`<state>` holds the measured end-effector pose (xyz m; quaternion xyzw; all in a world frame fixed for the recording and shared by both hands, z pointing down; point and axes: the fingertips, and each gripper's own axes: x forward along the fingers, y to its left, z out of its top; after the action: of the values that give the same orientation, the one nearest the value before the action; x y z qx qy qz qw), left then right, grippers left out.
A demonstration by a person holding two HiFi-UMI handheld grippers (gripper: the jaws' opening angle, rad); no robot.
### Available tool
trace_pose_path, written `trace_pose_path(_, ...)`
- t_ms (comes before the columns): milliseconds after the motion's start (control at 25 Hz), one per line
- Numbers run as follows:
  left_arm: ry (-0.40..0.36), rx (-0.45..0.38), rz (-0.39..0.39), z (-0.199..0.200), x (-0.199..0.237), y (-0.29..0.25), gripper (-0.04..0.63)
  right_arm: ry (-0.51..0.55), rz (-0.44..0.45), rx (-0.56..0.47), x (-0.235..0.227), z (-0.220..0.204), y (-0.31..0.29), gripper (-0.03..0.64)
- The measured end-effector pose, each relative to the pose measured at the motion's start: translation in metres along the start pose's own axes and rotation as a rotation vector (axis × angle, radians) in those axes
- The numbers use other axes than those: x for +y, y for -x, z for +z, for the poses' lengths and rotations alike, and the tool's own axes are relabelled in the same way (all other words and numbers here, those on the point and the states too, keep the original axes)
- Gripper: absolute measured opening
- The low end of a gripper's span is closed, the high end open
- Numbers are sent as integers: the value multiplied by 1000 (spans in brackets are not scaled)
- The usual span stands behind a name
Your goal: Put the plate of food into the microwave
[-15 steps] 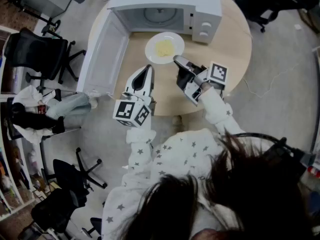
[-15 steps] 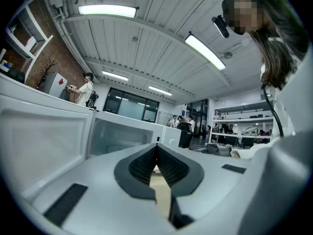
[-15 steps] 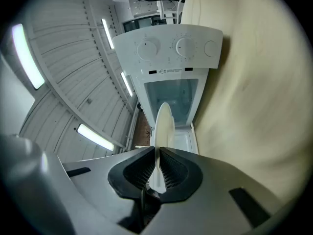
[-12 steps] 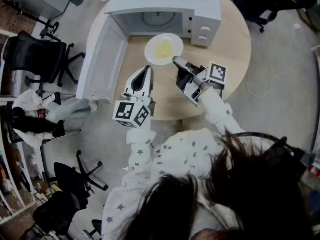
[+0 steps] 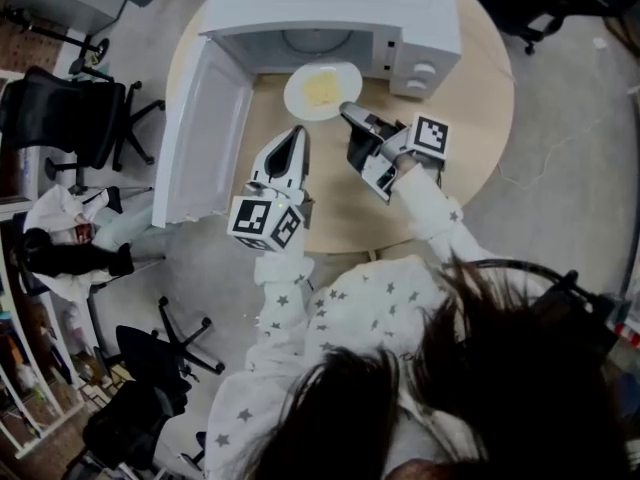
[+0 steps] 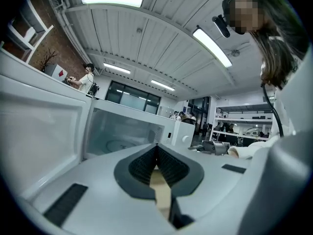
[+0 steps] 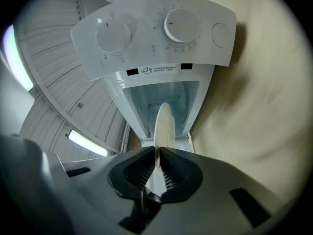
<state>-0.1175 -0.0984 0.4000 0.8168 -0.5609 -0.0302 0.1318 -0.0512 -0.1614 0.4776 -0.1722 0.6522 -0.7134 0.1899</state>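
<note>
A white plate [image 5: 322,91] with yellow food on it hangs at the mouth of the white microwave [image 5: 330,13], whose door [image 5: 205,128] stands wide open to the left. My right gripper [image 5: 345,111] is shut on the plate's near rim; in the right gripper view the plate [image 7: 163,129] shows edge-on between the jaws of that gripper [image 7: 157,166], in front of the oven cavity. My left gripper [image 5: 294,138] hovers over the round wooden table [image 5: 480,88], shut with nothing held. In the left gripper view, the left gripper [image 6: 157,153] points toward the microwave [image 6: 132,129].
Black office chairs [image 5: 70,118] stand to the left of the table on the floor. Clothing lies piled on another chair [image 5: 80,238]. The microwave's control panel with two knobs [image 7: 146,31] sits to the right of the cavity.
My right gripper has carried the plate a little farther toward the microwave's opening. The left gripper has hardly moved.
</note>
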Motion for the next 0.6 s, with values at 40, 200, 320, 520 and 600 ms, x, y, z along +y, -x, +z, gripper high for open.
trace_pose_path(40,4,8,-5,0,4,-3,2,-2,-7,-11,-2,3,-4,21)
trace_pose_path(200,7,31,-47,3,23,-21,2,-10,-15,-78,-7,20,-26,21)
trace_pose_path(320,16,49,-86,0,33,-34,2,-26,-29,-131,-13,31,-38,21)
trace_pose_path(520,34,71,-138,-4,46,-54,2,-25,-48,-185,-19,44,-54,21)
trace_pose_path(600,40,77,-153,-7,50,-58,2,-27,-47,-202,-21,46,-59,21)
